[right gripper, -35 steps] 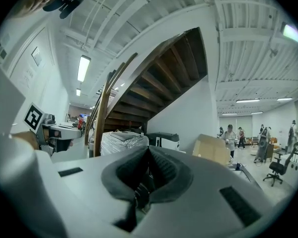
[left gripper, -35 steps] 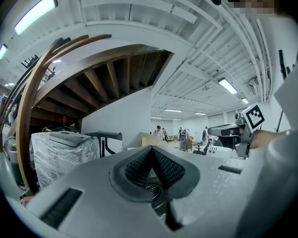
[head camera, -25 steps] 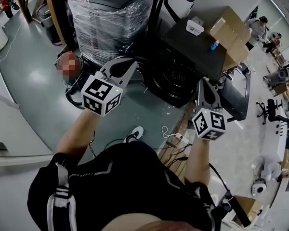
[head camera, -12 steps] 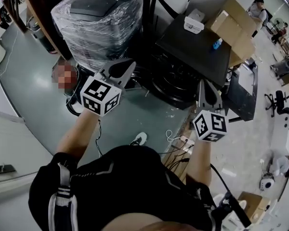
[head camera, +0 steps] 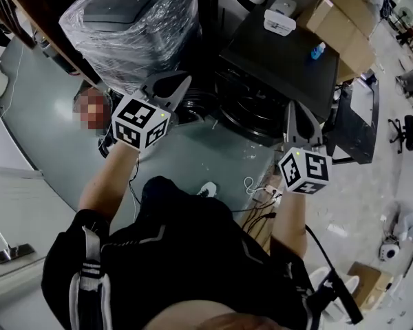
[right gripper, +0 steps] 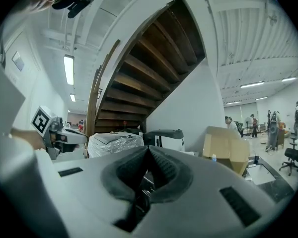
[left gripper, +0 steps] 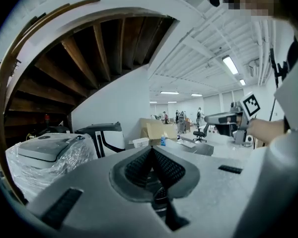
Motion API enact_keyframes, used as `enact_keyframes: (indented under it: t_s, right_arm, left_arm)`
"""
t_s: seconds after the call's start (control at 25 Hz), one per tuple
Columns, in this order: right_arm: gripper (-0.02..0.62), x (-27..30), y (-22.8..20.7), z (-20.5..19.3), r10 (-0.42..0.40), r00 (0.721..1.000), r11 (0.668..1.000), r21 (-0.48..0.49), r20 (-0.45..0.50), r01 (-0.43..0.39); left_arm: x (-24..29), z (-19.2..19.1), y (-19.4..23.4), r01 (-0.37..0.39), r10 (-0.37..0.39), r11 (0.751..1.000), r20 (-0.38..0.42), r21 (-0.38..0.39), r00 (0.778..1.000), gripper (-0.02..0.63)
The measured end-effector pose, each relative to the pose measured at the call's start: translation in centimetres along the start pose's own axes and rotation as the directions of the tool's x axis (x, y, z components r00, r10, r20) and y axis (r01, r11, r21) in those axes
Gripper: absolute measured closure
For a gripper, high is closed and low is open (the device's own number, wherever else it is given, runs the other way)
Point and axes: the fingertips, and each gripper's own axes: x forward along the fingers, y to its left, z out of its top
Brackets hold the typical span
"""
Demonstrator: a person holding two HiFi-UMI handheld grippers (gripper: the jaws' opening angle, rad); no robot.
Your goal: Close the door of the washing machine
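Nearest, at the bottom of the head view, was the person's black shirt [head camera: 186,253]. Above it the L gripper [head camera: 179,86] at centre-left and the R gripper [head camera: 296,115] at centre-right were held out, well apart from each other. In each gripper's own view the jaws were pressed together w/ nothing btw. them, so both were closed and empty.

Under them was the grey-green floor [head camera: 213,150] w/ some cables [head camera: 258,188]. Beyond stood the washing machine [head camera: 282,60], a dark box from centre to upper right, its round drum opening [head camera: 251,112] facing the person. The door I could not make out for sure; a dark round form [head camera: 196,105] just beside the L gripper's tip was perhaps it. Farther, a plastic-wrapped appliance [head camera: 131,19] at upper left and cardboard boxes [head camera: 344,16] at upper right.

Step in hand, I judge: the approach, no contact w/ the machine yet. Next move probably needs one closed gripper put on the door's outer face, then a push toward the opening until it latches; no grip needed.
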Motion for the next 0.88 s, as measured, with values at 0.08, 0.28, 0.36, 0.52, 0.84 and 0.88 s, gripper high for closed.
enact_keyframes:
  t_s: [0.08,0.28,0.36,0.52,0.84,0.88]
  right_arm:
    - [0.592,0.5,0.2,-0.4,-0.006,1.000,1.000,-0.015,-0.019,0.006]
    - [0.592,2.0,1.6,-1.0,-0.036,0.999,0.999,-0.036,-0.038,0.035]
    - [0.592,2.9,2.3,-1.3,-0.056,0.997,0.998,-0.042,-0.043,0.054]
    - [0.592,5.0,3.8,-2.1,-0.109,0.992,0.994,-0.021,-0.071,0.108]
    - [0.592,10.0,8.4,-4.9,-0.185,0.971,0.981,0.023,-0.150,0.191]
    - [0.592,10.5,9.0,-5.4,-0.188,0.969,0.980,0.029,-0.162,0.196]
  left_arm:
    - [1.2,-1.4,1.1,0.001,0.001,0.999,-0.051,0.034,0.999,0.604]
    - [3.5,-3.7,3.9,0.085,-0.087,0.996,-0.060,-0.032,0.994,0.604]
    - [4.4,-4.5,5.2,0.120,-0.123,0.991,-0.063,-0.051,0.990,0.604]
    - [5.9,-6.6,8.0,0.199,-0.199,0.980,-0.101,-0.015,0.975,0.604]
    - [8.2,-10.6,14.4,0.304,-0.306,0.952,-0.128,-0.036,0.943,0.603]
    - [8.4,-11.5,14.8,0.325,-0.327,0.945,-0.144,-0.035,0.934,0.603]
